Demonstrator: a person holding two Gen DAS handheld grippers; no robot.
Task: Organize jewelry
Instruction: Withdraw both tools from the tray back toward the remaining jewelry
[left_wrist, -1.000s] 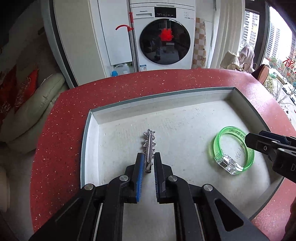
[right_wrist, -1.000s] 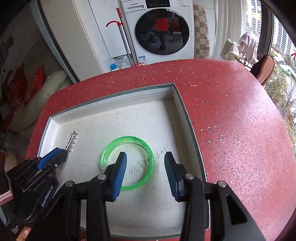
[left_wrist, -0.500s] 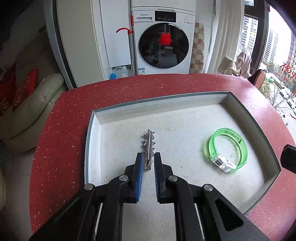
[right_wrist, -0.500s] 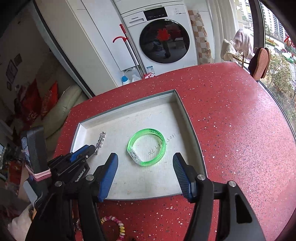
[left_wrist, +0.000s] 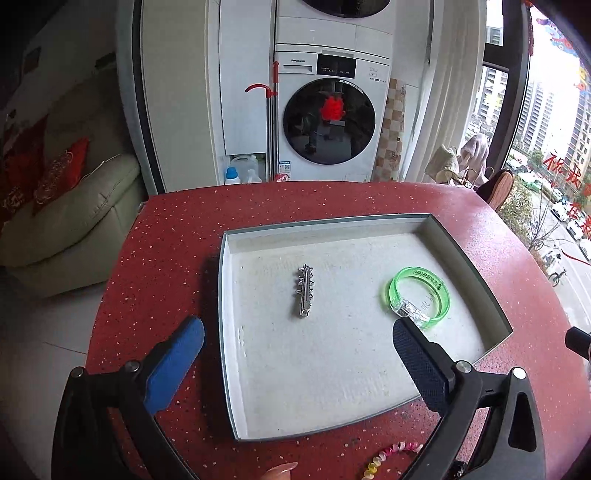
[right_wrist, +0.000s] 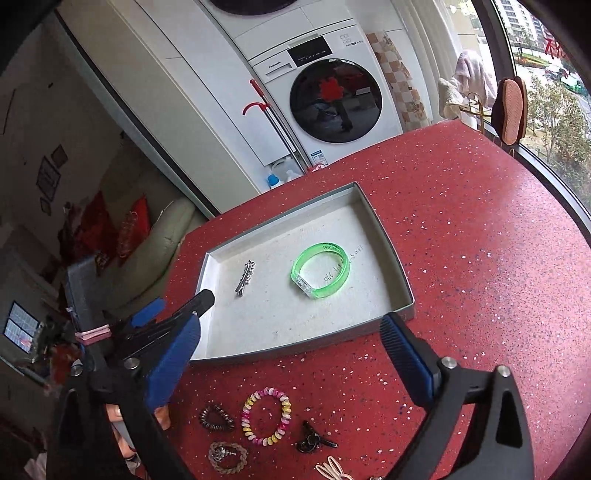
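On the tray (left_wrist: 226, 332) floor, toward its left edge, we note the silver hair clip (left_wrist: 305, 291) lying flat, long axis running from near edge to far edge, spiked end toward the far edge. It looks metallic, narrow, with small pointed studs along both sides. Toward the right edge lies the green bracelet (left_wrist: 419, 295), translucent, flat on its side, clear block facing the near edge. Clip and bracelet are well apart. The left gripper (left_wrist: 295, 363) has its jaws opening, spread wide, nothing between the blue pads; the clip sits beyond them, untouched. The right gripper (right_wrist: 291, 354) is likewise opening, wide, empty, above the tray's near edge. Loose pieces lie on the red table (right_wrist: 480, 258) before the tray, among them a beaded bracelet (right_wrist: 266, 415).
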